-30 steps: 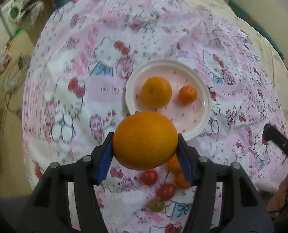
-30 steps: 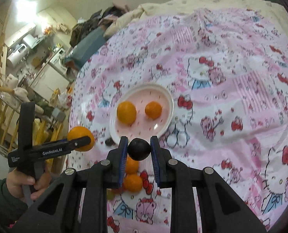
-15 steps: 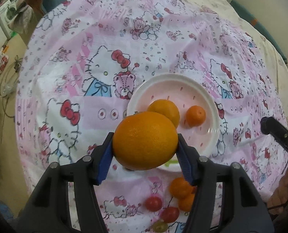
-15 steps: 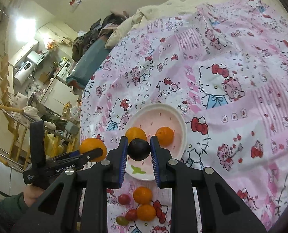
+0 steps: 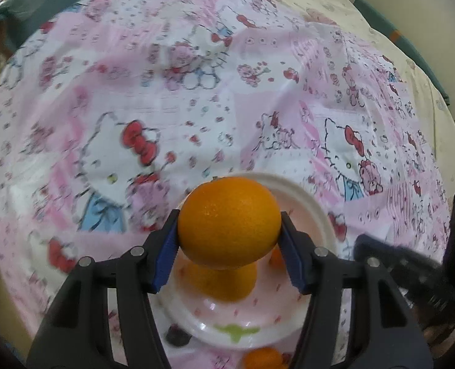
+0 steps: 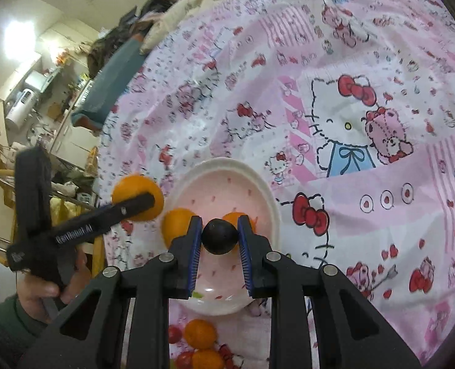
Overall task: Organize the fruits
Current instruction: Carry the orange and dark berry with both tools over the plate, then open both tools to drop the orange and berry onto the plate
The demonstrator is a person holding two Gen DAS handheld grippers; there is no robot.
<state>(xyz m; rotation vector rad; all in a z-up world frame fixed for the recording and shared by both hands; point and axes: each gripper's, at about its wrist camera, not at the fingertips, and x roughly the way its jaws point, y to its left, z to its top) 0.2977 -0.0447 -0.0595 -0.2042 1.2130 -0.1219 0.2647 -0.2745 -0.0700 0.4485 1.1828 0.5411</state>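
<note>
While both loads hang over the dish, we note:
Left gripper: clamps the big orange.
Right gripper: clamps the dark fruit.
Plate: directly below both; we judge the left lower, nearer.

the plate already carries two oranges, a bigger one at its left side and a small one further right, so its near half with the pale pink floor is the free part. on the bed cover beyond the plate and to its right nothing stands, and a gripper could pass there. just before the plate's near rim lie small oranges and cherry tomatoes, close together. a dark fruit lies beside the plate's near left rim.
</note>
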